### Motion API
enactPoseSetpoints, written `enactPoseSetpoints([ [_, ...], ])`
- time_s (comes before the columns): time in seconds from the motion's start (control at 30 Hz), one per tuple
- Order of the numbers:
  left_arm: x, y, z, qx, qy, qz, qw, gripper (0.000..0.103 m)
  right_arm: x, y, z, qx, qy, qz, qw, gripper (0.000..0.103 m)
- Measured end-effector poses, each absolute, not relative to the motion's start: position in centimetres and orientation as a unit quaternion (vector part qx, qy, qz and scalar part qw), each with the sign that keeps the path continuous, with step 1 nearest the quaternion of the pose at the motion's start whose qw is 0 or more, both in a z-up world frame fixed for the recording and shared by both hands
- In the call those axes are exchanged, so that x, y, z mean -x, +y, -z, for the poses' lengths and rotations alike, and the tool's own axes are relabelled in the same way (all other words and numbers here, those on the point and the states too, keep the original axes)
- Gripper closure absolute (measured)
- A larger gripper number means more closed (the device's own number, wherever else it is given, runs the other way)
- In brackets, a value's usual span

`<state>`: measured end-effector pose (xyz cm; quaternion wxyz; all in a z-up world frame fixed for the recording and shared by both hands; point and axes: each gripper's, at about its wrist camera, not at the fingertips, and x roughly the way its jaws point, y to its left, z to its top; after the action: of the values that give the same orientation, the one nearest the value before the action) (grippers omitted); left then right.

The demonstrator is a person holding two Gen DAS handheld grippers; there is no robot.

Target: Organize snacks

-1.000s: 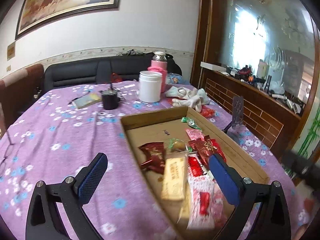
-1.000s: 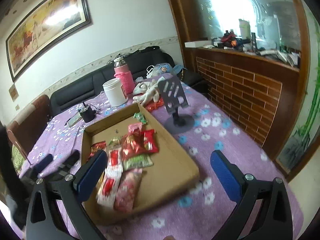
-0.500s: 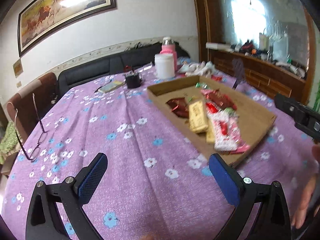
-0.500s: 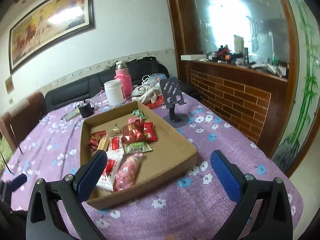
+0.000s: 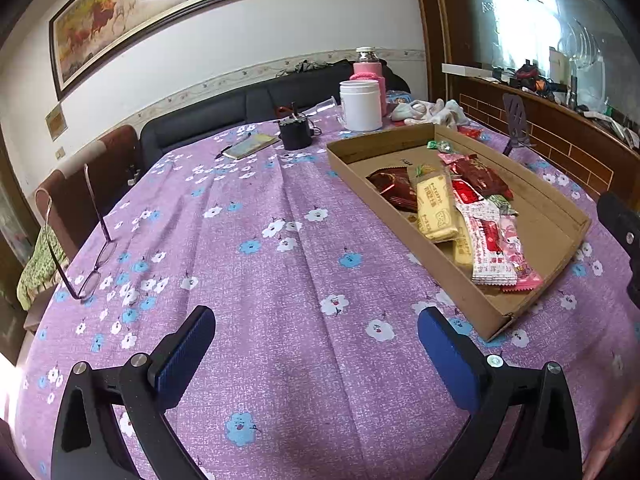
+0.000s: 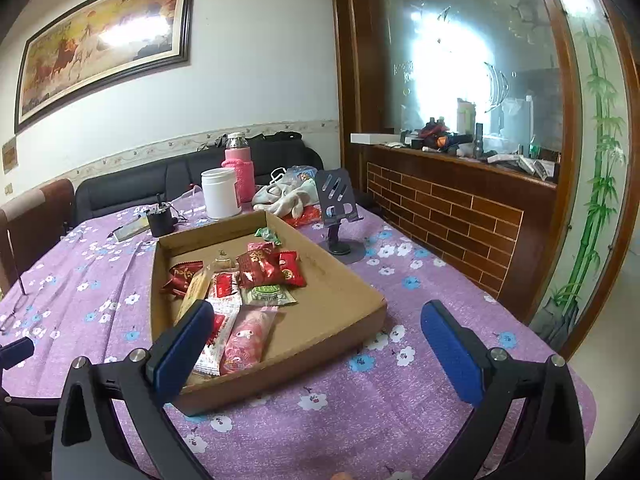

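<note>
Pulled back from the cardboard tray (image 5: 460, 284) over the past second, our left gripper (image 5: 316, 340) now hovers above bare purple floral tablecloth (image 5: 260, 264), its blue pads spread wide and holding nothing. We see the tray at about two o'clock from it, well apart from the fingers, its long axis running from the near right toward the white jar (image 5: 361, 105) at the far end. Our right gripper (image 6: 316, 332) has also drawn away; its jaws stand fully apart and empty, the left pad overlapping the tray's near left corner in the right wrist view, the tray (image 6: 344, 280) lying at about eleven o'clock.

Inside, the snacks crowd the left half. A yellow biscuit bar (image 5: 434, 204) lies lengthwise along the tray, beside a dark red packet (image 5: 394, 188). A white-and-red wrapper (image 5: 486, 240) and a pink wrapper (image 5: 516, 252) point toward the near end, side by side. Red packets (image 6: 266, 266) and a green packet (image 6: 268, 294) sit mid-tray, a small green candy (image 6: 267, 234) near the far rim.

Eyeglasses (image 5: 86, 248) rest at ten o'clock; a phone stand (image 6: 338, 216) stands just right of the tray.
</note>
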<state>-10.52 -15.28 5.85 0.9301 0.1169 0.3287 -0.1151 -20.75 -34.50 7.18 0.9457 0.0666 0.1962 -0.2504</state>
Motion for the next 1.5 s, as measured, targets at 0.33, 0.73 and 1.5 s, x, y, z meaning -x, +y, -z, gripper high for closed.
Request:
enactPoseSetpoints([
  [0.33,10.22,-15.20,-5.62,-0.119,0.339,0.111,0.927,0.001,21.03,-33.45,-7.47,-0.044,0.182,0.253,0.949,0.000],
  [0.73,10.17,-15.48,-5.47,-0.129,0.341,0.110,0.925,0.001,20.95,-33.53,-7.39,-0.041,0.183,0.252,0.950,0.000],
  [1.5,10.36,-15.64,-5.40,-0.137,0.339,0.109,0.924,0.001,20.83,-33.57,-7.37,-0.041,0.183,0.251,0.950,0.000],
])
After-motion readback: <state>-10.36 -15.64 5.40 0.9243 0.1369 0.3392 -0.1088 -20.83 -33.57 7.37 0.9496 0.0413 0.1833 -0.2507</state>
